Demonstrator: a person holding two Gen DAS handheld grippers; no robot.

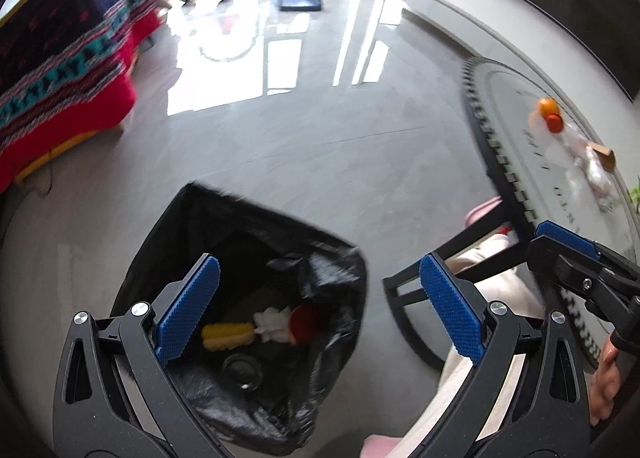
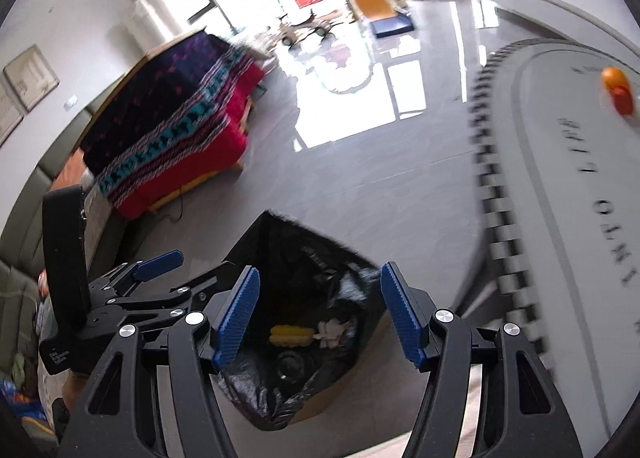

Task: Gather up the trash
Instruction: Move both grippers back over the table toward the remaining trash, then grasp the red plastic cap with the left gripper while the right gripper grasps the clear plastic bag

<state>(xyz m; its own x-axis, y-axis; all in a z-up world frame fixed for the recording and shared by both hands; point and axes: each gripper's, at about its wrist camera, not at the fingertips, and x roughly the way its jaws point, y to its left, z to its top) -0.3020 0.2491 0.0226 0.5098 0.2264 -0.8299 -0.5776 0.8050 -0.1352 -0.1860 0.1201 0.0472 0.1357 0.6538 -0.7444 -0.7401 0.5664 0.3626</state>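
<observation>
Lying below both open tools [image 1: 320, 310] [image 2: 320, 314]: trash bag [image 1: 256, 242].

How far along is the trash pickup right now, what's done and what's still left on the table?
Done: the black trash bag already holds a yellow piece, crumpled white paper and something red.
In hand: nothing; the left tool and right tool are both open and empty above the bag.
Left: crumpled plastic wrap and orange items sit on the round table.

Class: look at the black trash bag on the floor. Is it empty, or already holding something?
Already holding something: the black trash bag gapes open, with a yellow item and crumpled white paper at its bottom.
</observation>
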